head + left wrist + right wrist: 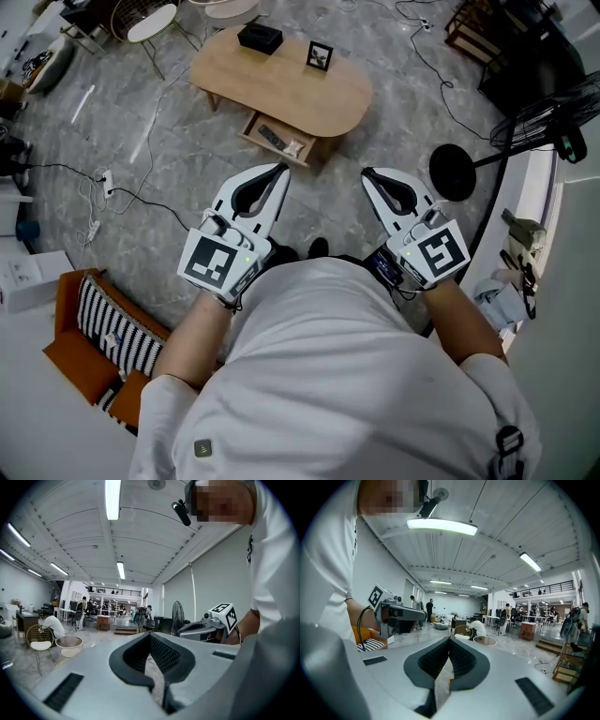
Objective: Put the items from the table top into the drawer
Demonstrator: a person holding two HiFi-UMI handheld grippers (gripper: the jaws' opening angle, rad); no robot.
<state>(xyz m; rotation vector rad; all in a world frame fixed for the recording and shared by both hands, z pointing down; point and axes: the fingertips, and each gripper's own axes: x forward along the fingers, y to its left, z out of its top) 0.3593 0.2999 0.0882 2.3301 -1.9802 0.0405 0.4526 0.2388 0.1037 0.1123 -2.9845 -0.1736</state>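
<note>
Head view: light wooden oval table [234, 73] at 12 o'clock; black rectangular box [260, 37] and black-framed picture [320, 56] stand on it, apart; open wooden drawer [251, 125] projects from the table's 6 o'clock edge, a dark slim item [272, 137] inside. Left gripper [281, 171] and right gripper [367, 174] are at 6 o'clock of the drawer, well apart from it.

Left gripper view: jaws together, nothing between them.

Right gripper view: jaws together, nothing between them.
</note>
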